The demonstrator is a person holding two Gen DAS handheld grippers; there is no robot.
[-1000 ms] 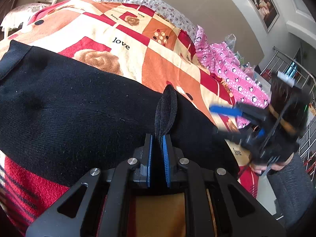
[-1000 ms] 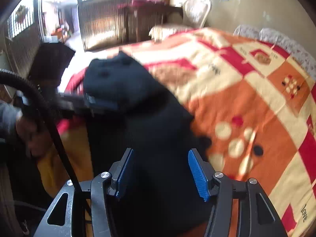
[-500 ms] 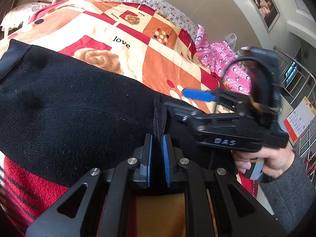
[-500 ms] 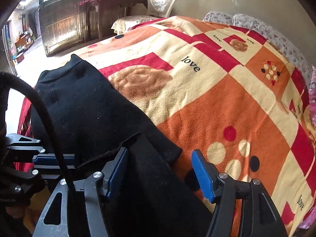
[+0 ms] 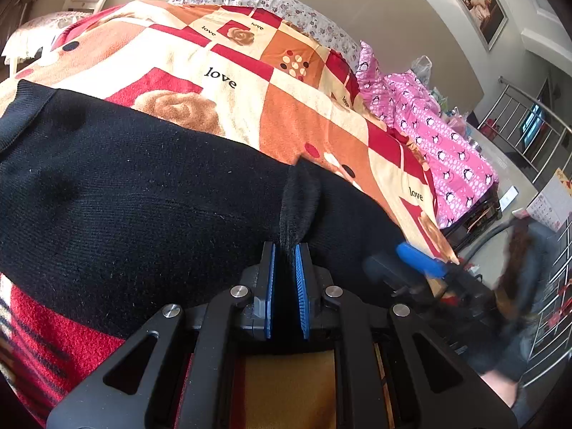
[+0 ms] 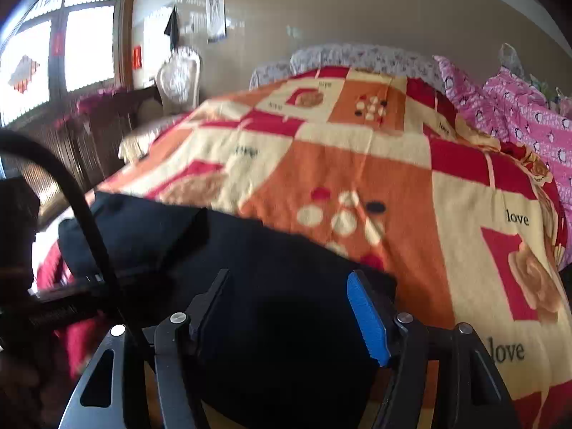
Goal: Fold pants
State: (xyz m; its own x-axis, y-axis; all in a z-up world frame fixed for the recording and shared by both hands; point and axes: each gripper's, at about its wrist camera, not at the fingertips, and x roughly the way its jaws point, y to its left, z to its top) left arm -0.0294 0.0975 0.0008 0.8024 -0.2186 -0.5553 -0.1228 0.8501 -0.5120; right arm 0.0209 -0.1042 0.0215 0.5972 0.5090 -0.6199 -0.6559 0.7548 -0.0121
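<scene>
Pants laid out on bed, first fold apparently made, more folding left.

Black pants (image 5: pixel 150 193) are spread across the patterned blanket (image 5: pixel 296 121), lower left of the left view. A raised pinch of fabric is clamped in the nearly closed left gripper (image 5: pixel 286 261). The right gripper (image 6: pixel 289 307), jaws just widened, is seen over the cloth with nothing gripped; a doubled layer is judged present.

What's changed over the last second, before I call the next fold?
The right gripper swung away from the pinch toward the near edge; its jaws have just been opening, over the black pants without pressing them. The left gripper stayed put, shut on a pinched ridge of the pants, which still lie on the blanket.
</scene>
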